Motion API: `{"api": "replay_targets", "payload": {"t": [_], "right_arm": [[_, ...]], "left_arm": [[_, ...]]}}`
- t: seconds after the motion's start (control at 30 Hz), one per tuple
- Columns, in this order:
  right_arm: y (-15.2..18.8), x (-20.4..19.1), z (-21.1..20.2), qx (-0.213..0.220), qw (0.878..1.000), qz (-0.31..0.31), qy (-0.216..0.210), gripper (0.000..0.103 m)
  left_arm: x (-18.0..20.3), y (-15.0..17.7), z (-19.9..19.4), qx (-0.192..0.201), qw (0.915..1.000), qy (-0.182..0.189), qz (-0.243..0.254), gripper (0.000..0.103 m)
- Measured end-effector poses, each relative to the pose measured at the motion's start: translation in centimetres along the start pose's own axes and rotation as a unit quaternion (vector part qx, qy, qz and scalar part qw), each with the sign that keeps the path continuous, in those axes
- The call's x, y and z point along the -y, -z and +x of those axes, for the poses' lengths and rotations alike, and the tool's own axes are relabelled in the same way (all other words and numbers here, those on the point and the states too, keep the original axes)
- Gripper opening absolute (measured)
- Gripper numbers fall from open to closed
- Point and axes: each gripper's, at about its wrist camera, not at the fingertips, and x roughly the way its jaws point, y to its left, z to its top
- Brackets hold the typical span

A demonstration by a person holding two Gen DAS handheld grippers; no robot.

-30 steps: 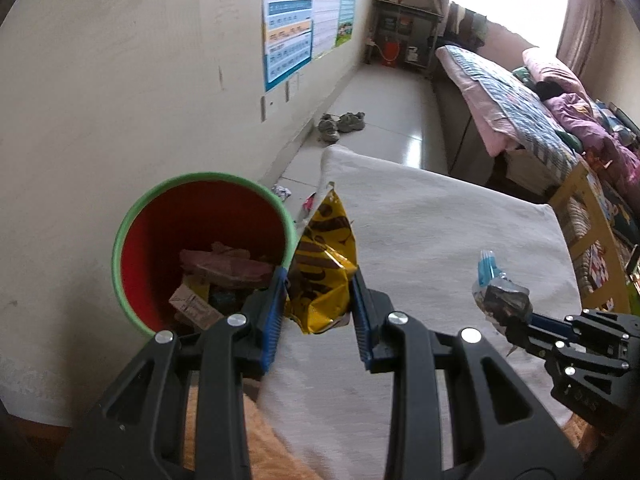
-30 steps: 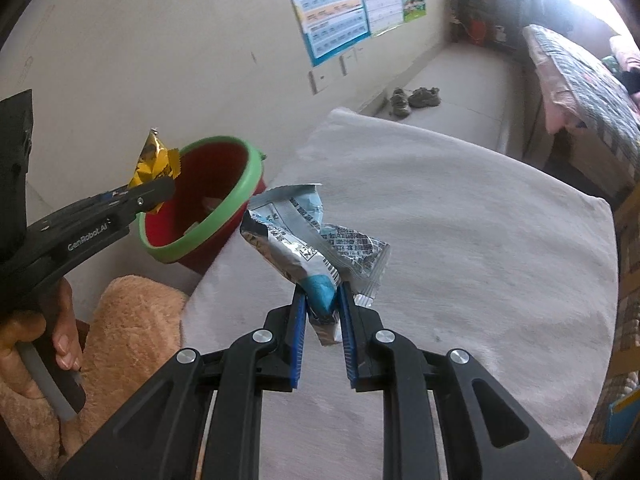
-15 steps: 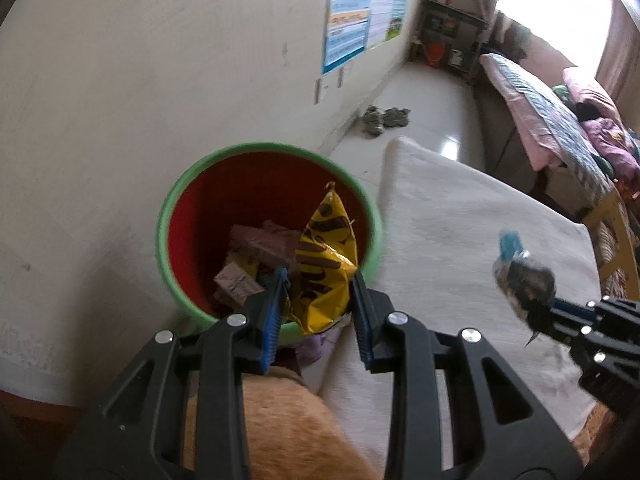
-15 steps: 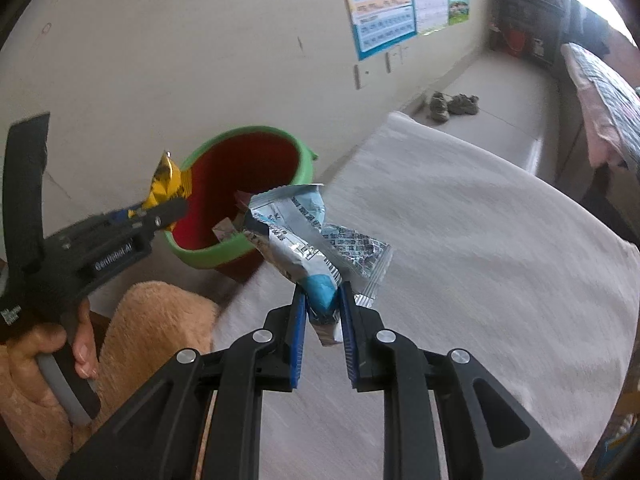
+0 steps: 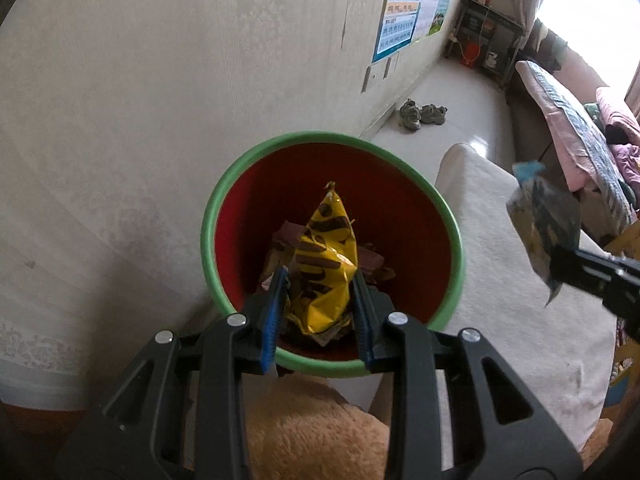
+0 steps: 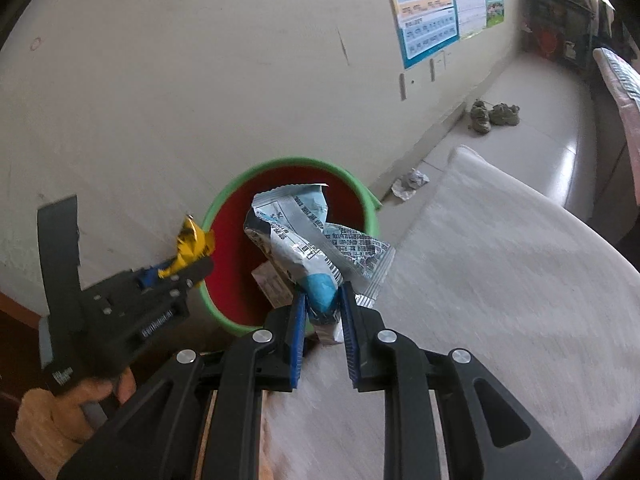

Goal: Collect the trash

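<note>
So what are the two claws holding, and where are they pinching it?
The left claw pinches a yellow snack wrapper by its lower end. The right claw pinches a silver-and-blue wrapper near its blue bottom end.

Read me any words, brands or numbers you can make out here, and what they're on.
Left gripper body: white lettering, too blurred to read.
Silver and blue wrapper: small print and digits, unreadable.
Yellow wrapper: brown lettering, crumpled, unreadable.
Wall posters: text too small.
</note>
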Motion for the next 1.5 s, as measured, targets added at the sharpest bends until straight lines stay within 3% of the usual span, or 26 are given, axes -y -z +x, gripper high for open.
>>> {"api": "replay_targets", "payload": {"t": [0.8,0.83,0.87,0.9,0.93,1.1,1.13,1.2,1.27,1.37,1.5], "right_arm": [[-2.2,-2.0,3.1,-0.017,1.0,-0.023,0.0,0.02],[-2.3,-2.0,3.2,-0.014,1.0,-0.023,0.001,0.027],[-2.3,-2.0,3.1,-0.01,1.0,-0.021,0.001,0.044],[-2.4,-1.9,3.1,-0.005,1.0,-0.017,0.002,0.051],[-2.4,-1.8,2.9,0.003,1.0,-0.012,0.004,0.064],[-2.0,-1.2,1.4,0.019,1.0,-0.017,0.011,0.067],[-1.8,-1.1,0.9,0.026,0.999,-0.02,0.015,0.071],[-0.9,-0.4,-1.0,0.046,0.998,-0.023,0.028,0.08],[0.4,0.7,-3.3,0.066,0.997,-0.022,0.039,0.088],[2.3,2.1,-6.5,0.099,0.993,-0.022,0.062,0.095],[5.5,3.5,-11.9,0.163,0.981,-0.023,0.101,0.096]], "left_arm": [[-0.7,-1.1,3.7,-0.028,0.9995,-0.007,-0.01,0.032],[-0.7,-1.1,3.7,-0.027,0.9995,-0.01,-0.012,0.034],[-0.7,-1.0,3.7,-0.026,0.9995,-0.012,-0.015,0.045],[-0.7,-0.9,3.7,-0.025,0.9994,-0.014,-0.019,0.056],[-0.8,-1.0,3.7,-0.024,0.9993,-0.015,-0.024,0.058],[-0.9,-0.8,2.7,-0.006,0.9992,-0.019,-0.034,0.071],[-0.7,-0.8,2.2,0.001,0.9992,-0.016,-0.036,0.072],[-0.2,-0.7,1.0,0.016,0.9991,-0.016,-0.036,0.084],[0.7,-0.7,-0.8,0.044,0.9983,-0.011,-0.037,0.085],[2.8,-0.8,-3.8,0.09,0.9954,-0.001,-0.033,0.097],[6.7,-1.2,-8.0,0.147,0.9888,0.026,-0.004,0.097]]}}
